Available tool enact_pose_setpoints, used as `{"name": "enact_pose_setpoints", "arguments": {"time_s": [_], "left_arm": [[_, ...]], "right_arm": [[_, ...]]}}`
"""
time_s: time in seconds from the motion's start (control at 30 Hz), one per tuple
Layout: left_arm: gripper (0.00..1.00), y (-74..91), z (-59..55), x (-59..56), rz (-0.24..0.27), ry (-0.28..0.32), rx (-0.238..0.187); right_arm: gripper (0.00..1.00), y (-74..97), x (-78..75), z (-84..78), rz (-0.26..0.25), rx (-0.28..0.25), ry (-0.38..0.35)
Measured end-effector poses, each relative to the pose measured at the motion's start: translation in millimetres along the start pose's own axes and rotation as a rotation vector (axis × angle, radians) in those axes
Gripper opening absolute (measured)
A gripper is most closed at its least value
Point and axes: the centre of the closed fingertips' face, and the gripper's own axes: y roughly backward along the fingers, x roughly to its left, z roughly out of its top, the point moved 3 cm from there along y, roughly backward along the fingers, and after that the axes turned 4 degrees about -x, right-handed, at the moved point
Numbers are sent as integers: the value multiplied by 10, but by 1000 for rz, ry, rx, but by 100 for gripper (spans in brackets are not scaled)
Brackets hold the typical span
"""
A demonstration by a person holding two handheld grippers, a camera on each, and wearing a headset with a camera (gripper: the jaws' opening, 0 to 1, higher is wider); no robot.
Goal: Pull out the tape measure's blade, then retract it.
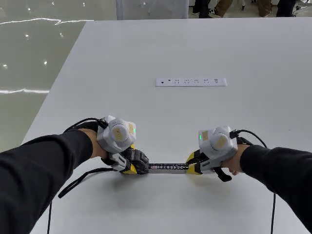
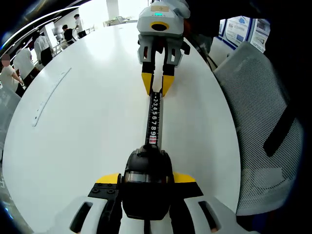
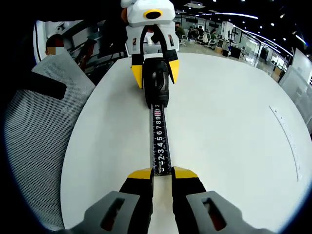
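A black tape measure case point(image 2: 147, 183) sits clamped between the yellow-tipped jaws of my left gripper point(image 2: 146, 181), low on the white table. In the head view the case point(image 1: 137, 161) is at the near left with the left gripper point(image 1: 130, 165) shut on it. A short length of blade point(image 1: 168, 167) with black numerals runs rightward to my right gripper point(image 1: 190, 168), shut on the blade's end. The blade point(image 3: 160, 141) lies flat just above the table, its tip pinched by the right gripper point(image 3: 161, 174). The case point(image 3: 156, 83) faces that view from the far end.
A white power strip point(image 1: 191, 82) lies flat at mid-table, well beyond both grippers. Black cables point(image 1: 78, 179) trail from the grippers toward the near edge. A grey mesh chair point(image 2: 263, 126) stands by the table's side. People stand far off in the room.
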Motion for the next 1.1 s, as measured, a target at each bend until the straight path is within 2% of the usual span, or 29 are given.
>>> {"name": "enact_pose_setpoints", "arguments": {"time_s": [0.33,0.73,1.0,1.1], "left_arm": [[33,-4,0,2,0,4,0],[34,-4,-3,0,4,7,0],[34,-8,-5,3,5,10,1],[34,-5,-7,5,5,12,-2]], "right_arm": [[9,111,-19,-119,-4,1,-26],[9,223,-25,-245,-15,25,-22],[9,377,-99,-446,-28,66,-35],[9,438,-90,-499,-28,63,-46]]}}
